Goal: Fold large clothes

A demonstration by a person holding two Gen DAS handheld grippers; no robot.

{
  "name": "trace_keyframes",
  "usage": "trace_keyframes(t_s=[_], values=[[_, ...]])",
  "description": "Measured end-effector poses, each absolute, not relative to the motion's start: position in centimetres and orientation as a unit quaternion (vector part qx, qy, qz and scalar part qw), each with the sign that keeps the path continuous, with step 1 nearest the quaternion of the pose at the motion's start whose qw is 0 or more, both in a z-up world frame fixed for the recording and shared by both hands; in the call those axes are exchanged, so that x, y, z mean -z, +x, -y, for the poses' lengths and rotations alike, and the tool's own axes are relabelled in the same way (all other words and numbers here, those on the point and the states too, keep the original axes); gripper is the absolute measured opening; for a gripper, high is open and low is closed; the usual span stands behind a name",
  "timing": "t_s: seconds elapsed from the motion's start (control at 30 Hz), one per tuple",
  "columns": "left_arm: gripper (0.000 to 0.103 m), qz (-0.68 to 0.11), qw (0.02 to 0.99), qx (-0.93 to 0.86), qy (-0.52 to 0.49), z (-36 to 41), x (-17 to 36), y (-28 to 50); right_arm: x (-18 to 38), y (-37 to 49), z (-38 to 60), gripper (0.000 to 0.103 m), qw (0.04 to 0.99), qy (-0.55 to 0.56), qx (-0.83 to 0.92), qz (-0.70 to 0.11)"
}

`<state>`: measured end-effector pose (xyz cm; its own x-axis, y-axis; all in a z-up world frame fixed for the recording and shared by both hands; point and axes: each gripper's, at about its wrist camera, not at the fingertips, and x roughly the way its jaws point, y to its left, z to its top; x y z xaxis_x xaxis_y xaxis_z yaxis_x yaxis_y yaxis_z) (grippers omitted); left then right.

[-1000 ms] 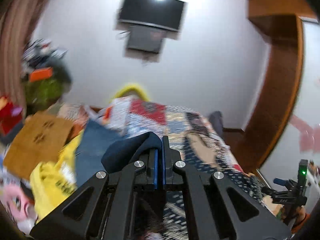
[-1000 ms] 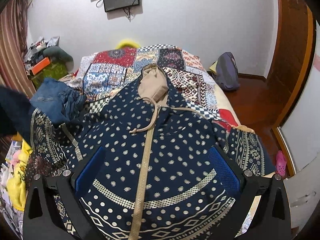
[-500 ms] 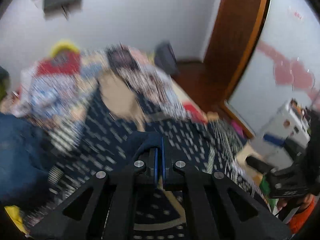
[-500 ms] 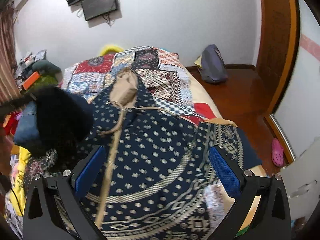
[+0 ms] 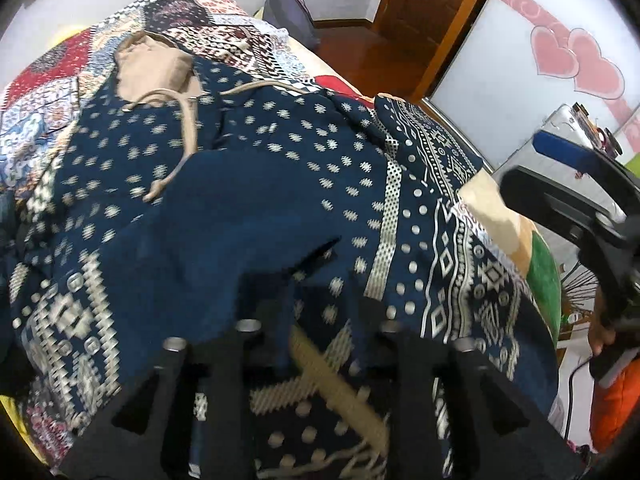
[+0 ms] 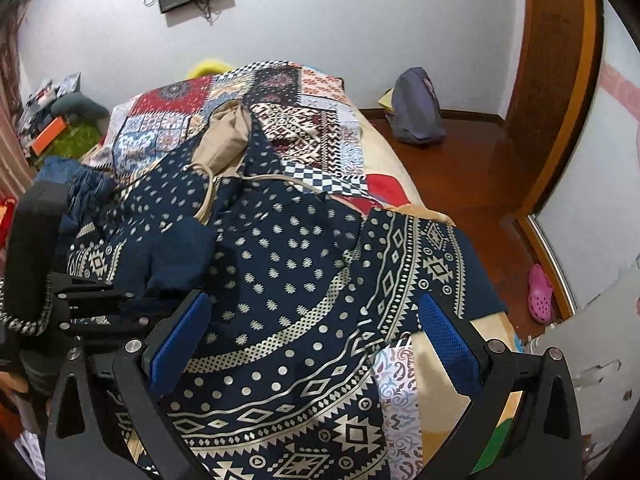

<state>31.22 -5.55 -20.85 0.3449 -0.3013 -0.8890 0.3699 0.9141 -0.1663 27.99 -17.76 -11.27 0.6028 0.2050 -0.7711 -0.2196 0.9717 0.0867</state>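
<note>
A navy hooded jacket [image 5: 280,152] with cream dots and a tan-lined hood [image 5: 152,64] lies spread on the patchwork bed [image 6: 280,120]. One sleeve [image 5: 224,208], plain navy side up, is folded across its front. My left gripper [image 5: 320,300] points down at the jacket with its jaws opening. The sleeve's edge drapes by the left finger, with no pad pressing on it. In the right wrist view the left gripper [image 6: 100,308] sits beside that sleeve [image 6: 176,252]. My right gripper [image 6: 316,340] hovers open over the jacket's hem [image 6: 288,400], holding nothing. The other sleeve [image 6: 420,264] lies spread out to the right.
Folded jeans [image 6: 84,184] rest at the bed's left side. A grey backpack [image 6: 416,112] and a pink shoe [image 6: 540,292] lie on the wooden floor to the right. A white appliance [image 6: 580,360] stands near the bed's corner. Clutter fills the far left.
The left gripper swung down from a raised pose, carrying the sleeve across the jacket's front, and its jaws have parted. The right gripper shifted a little toward the hem.
</note>
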Motion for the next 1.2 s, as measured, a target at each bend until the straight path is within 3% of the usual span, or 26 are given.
trace_keyframes(t_s=[0.1,0.3,0.57,0.73,0.8,0.93,1.0,1.03,1.1,1.2], values=[[0.053,-0.512,0.836,0.193,0.030,3.2,18.7,29.6,10.6,27.6,16.2,0.103,0.897,-0.027,-0.134,-0.421],[0.063,-0.470,0.875,0.114,0.027,-5.3,15.4,26.4,10.0,27.1,11.9,0.103,0.890,-0.071,-0.187,-0.409],[0.064,-0.516,0.856,0.028,0.024,-14.2,19.3,23.7,13.4,27.1,4.8,0.101,0.840,-0.148,-0.275,-0.442],[0.064,-0.531,0.846,0.021,0.033,-15.0,22.2,22.7,17.3,27.3,1.5,0.097,0.802,-0.194,-0.298,-0.480],[0.064,-0.534,0.844,0.018,0.042,-14.7,23.4,22.8,18.4,27.6,0.7,0.083,0.788,-0.215,-0.304,-0.490],[0.064,-0.533,0.844,0.021,0.059,-13.8,24.5,23.9,19.4,27.7,0.1,0.073,0.783,-0.239,-0.314,-0.482],[0.064,-0.526,0.847,0.020,0.070,-13.5,24.5,24.2,19.5,27.8,0.0,0.048,0.775,-0.241,-0.328,-0.484],[0.064,-0.521,0.850,0.019,0.077,-13.1,24.4,24.4,19.5,27.9,-0.1,0.043,0.776,-0.246,-0.324,-0.481],[0.064,-0.515,0.852,0.025,0.084,-12.8,24.2,24.6,19.4,28.1,-0.2,0.017,0.784,-0.258,-0.314,-0.470],[0.064,-0.501,0.858,0.045,0.102,-11.5,23.7,24.8,18.4,29.0,0.6,0.014,0.793,-0.222,-0.319,-0.468]])
